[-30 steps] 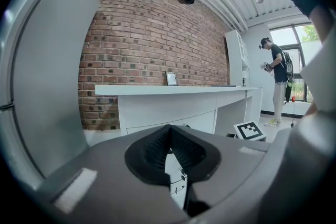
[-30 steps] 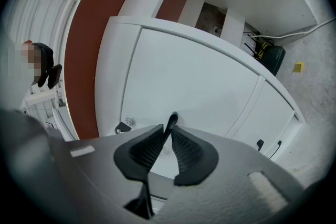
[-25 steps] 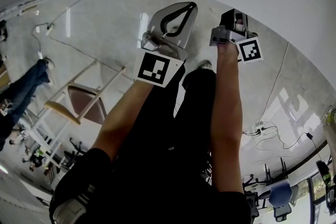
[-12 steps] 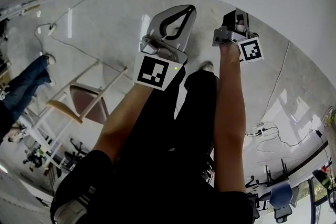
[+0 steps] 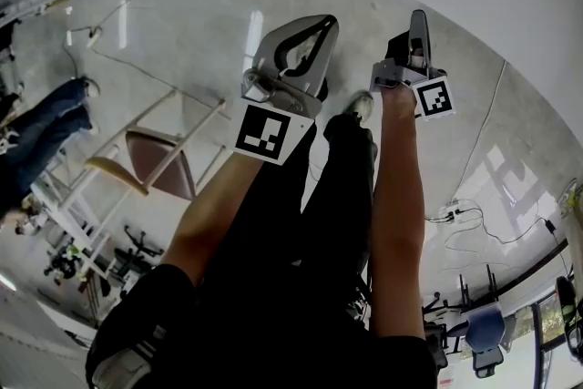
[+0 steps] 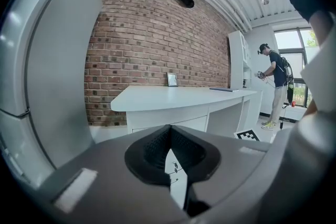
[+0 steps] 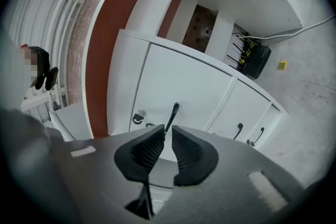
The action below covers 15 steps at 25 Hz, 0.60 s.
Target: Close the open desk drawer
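The left gripper, a grey tool with black bumpy pads, has its jaws pressed together with nothing in them. It points at a white desk with a curved top in front of a red brick wall. The right gripper has its jaws a little way apart; they have just been closing and nothing is between them. Just past its tips is the white desk drawer front with a thin black handle and a round silver lock, though I cannot tell how far out it sticks.
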Each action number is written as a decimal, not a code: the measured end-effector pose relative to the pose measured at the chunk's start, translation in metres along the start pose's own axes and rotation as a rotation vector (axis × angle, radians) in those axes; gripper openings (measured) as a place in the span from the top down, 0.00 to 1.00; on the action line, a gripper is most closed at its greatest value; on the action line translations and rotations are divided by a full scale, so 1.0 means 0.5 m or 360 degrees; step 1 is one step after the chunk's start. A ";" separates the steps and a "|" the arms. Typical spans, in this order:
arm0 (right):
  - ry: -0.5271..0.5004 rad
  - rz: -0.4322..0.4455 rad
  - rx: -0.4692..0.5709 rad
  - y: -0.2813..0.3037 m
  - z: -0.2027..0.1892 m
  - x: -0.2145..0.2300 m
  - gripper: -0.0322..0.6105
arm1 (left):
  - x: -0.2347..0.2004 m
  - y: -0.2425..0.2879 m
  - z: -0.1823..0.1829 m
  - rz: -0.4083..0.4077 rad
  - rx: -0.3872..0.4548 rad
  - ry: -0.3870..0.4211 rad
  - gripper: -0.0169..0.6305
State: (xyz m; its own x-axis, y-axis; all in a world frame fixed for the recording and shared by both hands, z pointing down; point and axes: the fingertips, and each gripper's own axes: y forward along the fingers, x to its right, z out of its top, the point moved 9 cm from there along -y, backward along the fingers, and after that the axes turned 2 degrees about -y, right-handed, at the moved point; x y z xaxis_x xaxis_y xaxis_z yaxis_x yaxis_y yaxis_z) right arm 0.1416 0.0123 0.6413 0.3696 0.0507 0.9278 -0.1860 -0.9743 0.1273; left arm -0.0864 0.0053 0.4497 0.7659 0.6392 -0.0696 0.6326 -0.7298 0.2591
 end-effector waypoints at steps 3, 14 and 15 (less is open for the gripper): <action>0.0013 -0.0039 -0.0024 -0.030 0.004 -0.029 0.88 | 0.015 -0.018 0.028 0.0011 -0.0009 -0.0012 0.95; 0.0055 -0.0178 -0.0203 -0.171 0.058 -0.182 0.95 | 0.076 -0.090 0.217 -0.0062 0.0029 -0.0017 0.95; 0.0034 -0.0191 -0.0217 -0.180 0.071 -0.203 0.95 | 0.080 -0.095 0.239 -0.0086 0.0024 0.0016 0.95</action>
State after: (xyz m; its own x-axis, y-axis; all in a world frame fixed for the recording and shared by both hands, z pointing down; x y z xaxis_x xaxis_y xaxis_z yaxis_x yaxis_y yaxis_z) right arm 0.1533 0.0872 0.5230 0.3773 0.1710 0.9102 -0.2639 -0.9222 0.2827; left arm -0.0721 0.0367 0.3195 0.7293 0.6802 -0.0732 0.6748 -0.6976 0.2409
